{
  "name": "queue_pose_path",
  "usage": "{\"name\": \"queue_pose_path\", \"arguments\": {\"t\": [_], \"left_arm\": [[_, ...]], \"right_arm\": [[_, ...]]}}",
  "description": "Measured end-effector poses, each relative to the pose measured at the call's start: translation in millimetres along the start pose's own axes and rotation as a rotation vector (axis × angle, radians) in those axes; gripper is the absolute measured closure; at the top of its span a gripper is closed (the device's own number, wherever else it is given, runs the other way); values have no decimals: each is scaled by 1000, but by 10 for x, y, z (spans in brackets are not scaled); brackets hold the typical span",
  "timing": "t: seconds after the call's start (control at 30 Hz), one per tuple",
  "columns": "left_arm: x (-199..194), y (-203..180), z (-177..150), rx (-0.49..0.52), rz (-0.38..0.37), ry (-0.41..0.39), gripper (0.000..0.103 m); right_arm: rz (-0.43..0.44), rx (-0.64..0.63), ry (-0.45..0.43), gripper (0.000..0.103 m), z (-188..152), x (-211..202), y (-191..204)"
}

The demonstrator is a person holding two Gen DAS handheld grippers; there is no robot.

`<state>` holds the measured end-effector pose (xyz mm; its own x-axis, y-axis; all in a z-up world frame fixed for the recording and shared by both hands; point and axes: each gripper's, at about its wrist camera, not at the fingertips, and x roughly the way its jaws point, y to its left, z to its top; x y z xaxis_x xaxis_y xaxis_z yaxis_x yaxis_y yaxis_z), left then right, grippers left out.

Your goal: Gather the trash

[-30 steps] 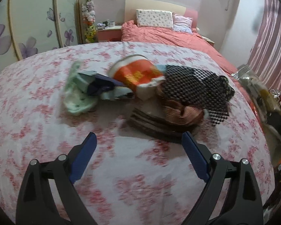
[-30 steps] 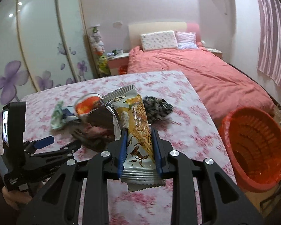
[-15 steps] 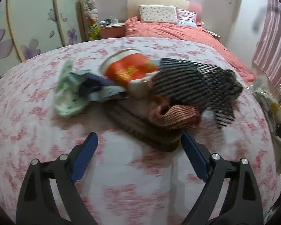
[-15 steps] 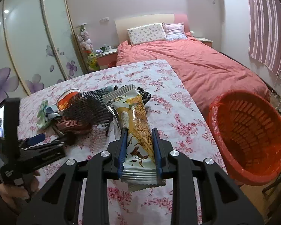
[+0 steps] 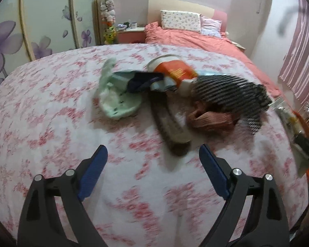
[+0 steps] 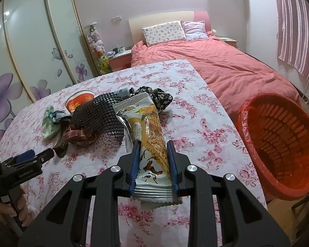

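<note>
My right gripper (image 6: 152, 150) is shut on a yellow and white snack wrapper (image 6: 148, 131) and holds it above the flowered table (image 6: 206, 123). An orange trash basket (image 6: 282, 152) lined with a red bag stands to its right, off the table edge. A pile lies mid-table: an orange noodle cup (image 5: 173, 72), a green wrapper (image 5: 115, 100), a black mesh cloth (image 5: 226, 94), a brown striped cloth (image 5: 210, 119) and a dark strap (image 5: 166, 123). My left gripper (image 5: 152, 154) is open and empty, just short of the strap; it also shows in the right wrist view (image 6: 31, 156).
A pink bed (image 6: 226, 68) with pillows stands behind the table. A wardrobe with purple flowers (image 6: 31, 51) runs along the left wall. A nightstand (image 5: 131, 34) sits beside the bed. Striped curtains (image 6: 294, 26) hang at the right.
My right gripper has moved with the wrapper toward the basket side, so the basket looks larger. My left gripper has shifted near the pile, and the pile sits further right in its view.
</note>
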<state>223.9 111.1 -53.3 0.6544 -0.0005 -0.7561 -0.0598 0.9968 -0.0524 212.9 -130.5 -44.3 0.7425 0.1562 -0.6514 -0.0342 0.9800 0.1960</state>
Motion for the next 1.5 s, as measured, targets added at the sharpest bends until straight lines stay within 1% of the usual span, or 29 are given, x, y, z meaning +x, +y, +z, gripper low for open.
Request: {"name": "queue_pose_path", "arguments": {"t": [0.07, 0.13, 0.2, 0.27, 0.3, 0.33, 0.37, 0.4, 0.43, 0.47, 0.53, 0.63, 0.7, 0.73, 0.77, 0.8, 1.03, 1.17, 1.27, 1.3, 1.37, 1.4, 1.5], "left_arm": [[53, -81, 44, 7, 19, 2, 14], [156, -131, 81, 4, 42, 16, 21], [292, -141, 123, -16, 56, 50, 33], [393, -124, 145, -39, 58, 76, 38], [398, -136, 156, -33, 75, 62, 44], [403, -135, 162, -29, 77, 64, 48], [400, -136, 162, -20, 82, 60, 57], [389, -129, 154, -15, 74, 58, 65], [375, -121, 140, -7, 63, 56, 69], [345, -105, 110, 6, 39, 56, 70], [289, -64, 43, 27, 19, 54, 70], [218, 12, -46, 46, -3, 50, 70], [177, 75, -82, 42, -13, 53, 68], [168, 101, -90, 35, -16, 54, 65], [166, 121, -87, 24, -18, 56, 54], [175, 134, -78, 16, -16, 57, 49], [266, 51, -2, 15, 7, 50, 49], [280, 29, 7, 15, 15, 46, 54], [281, 19, 4, 17, 20, 46, 55], [281, 4, 5, 21, 23, 46, 59], [285, -35, 7, 33, 38, 47, 63], [287, -47, 9, 35, 39, 46, 69], [297, -94, 27, 43, 38, 44, 70]], "right_arm": [[-2, 2, 1, 76, 6, -2, -11], [-8, 8, 3, 76, 5, -2, -44], [-12, 16, 6, 76, 2, 0, -84], [-14, 24, 10, 76, 3, 7, -106], [-14, 29, 12, 76, 1, 11, -123], [-15, 32, 13, 76, 0, 14, -138], [-15, 35, 13, 76, -3, 16, -150], [-14, 40, 14, 76, -3, 18, -161], [-12, 43, 16, 76, 1, 25, -172], [-11, 45, 16, 76, -1, 29, -176], [-9, 48, 20, 76, 0, 40, -178], [-4, 48, 27, 76, -11, 62, -172], [0, 46, 32, 76, -19, 77, -158], [2, 45, 35, 76, -22, 86, -150], [4, 44, 38, 76, -27, 98, -139], [5, 43, 41, 76, -25, 105, -129], [7, 40, 45, 76, -37, 111, -125], [5, 46, 50, 76, -47, 129, -145], [7, 49, 54, 76, -58, 141, -145], [9, 49, 55, 76, -65, 143, -140], [10, 49, 57, 76, -59, 148, -139], [11, 49, 58, 76, -61, 150, -139], [13, 52, 58, 76, -64, 138, -131]]}}
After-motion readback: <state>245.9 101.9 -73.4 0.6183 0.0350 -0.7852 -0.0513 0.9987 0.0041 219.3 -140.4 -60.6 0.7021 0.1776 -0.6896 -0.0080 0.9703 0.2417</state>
